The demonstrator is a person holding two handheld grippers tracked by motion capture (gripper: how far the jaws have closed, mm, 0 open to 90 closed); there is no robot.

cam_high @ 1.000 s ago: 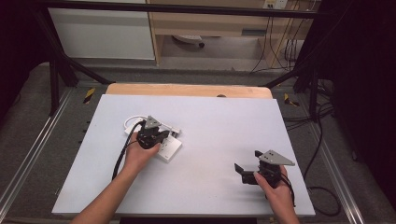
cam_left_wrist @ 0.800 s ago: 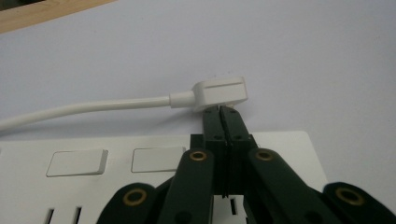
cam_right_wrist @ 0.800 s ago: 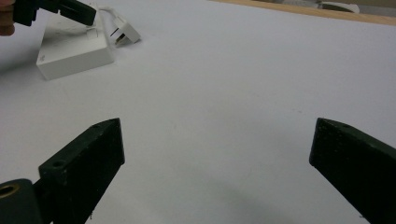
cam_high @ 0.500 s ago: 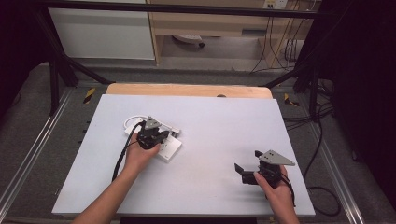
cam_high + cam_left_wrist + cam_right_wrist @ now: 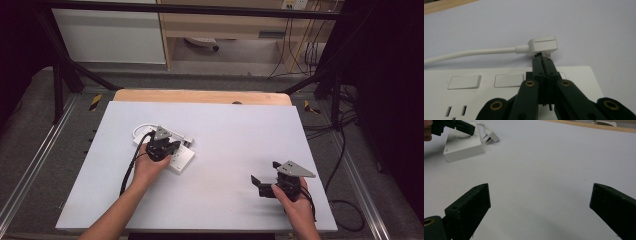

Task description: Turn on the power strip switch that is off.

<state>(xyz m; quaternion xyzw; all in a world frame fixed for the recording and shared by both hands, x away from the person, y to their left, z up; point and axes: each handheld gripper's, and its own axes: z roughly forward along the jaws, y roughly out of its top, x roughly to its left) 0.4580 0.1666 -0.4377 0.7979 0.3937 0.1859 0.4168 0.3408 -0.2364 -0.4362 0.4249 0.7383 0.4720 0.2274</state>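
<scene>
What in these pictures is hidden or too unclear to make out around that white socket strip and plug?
- Power strip: left gripper view, its near end is cut off by the bottom edge and covered by the left gripper, jaws shut.
- Plug: its pins sit behind the jaw tips.
- Cable: high view, the hand covers part of it.
- Right gripper: right gripper view, both open jaws are cut off by the edges.

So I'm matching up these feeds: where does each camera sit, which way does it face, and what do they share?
High view: above the person's side, looking forward and down on the table; both forearms enter from below.
Left gripper view: rides the left hand-held gripper, jaws together over the power strip, facing the white plug.
Right gripper view: rides the right hand-held gripper, jaws wide apart, looking across the table.
Shared: the power strip and plug appear in all three.
</scene>
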